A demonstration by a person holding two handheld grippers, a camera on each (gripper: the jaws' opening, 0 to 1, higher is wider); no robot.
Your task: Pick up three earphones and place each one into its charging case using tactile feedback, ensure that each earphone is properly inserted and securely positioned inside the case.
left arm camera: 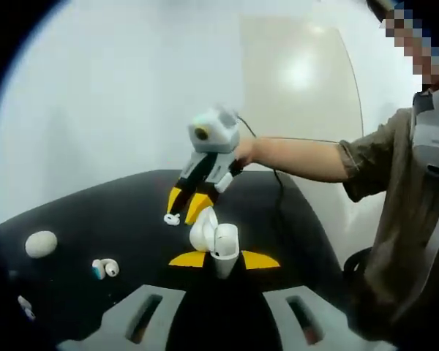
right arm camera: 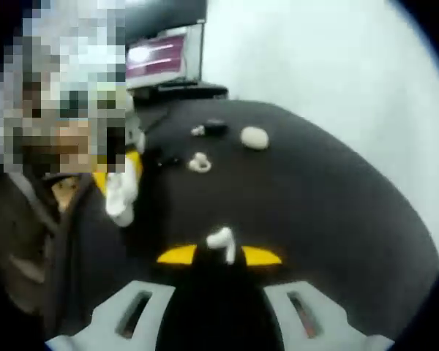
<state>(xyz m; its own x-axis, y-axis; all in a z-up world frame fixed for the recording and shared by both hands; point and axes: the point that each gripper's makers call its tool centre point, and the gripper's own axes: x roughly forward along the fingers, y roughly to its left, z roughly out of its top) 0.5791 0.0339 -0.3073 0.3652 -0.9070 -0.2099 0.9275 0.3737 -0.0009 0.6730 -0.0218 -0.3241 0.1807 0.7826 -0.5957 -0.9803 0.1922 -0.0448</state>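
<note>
The left gripper (left arm camera: 223, 259) clamps one open charging case (left arm camera: 214, 240); the right gripper (right arm camera: 221, 255) clamps one earphone (right arm camera: 221, 241); beyond it on the tabletop (right arm camera: 336, 197) lie two earbuds (right arm camera: 199, 163) and one closed case (right arm camera: 254, 137).

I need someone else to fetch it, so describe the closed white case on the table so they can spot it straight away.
Look at the black table. Far from both grippers, near its edge, lies the closed case, a smooth white egg-shaped pebble. Unlike the small earbuds lying nearby, it is bigger, rounded, shut, and has no stem.

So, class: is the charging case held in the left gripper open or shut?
Open. In the left gripper view the charging case stands between the yellow jaw tips, its lid swung back behind the body. The right gripper holds an earphone.
</note>
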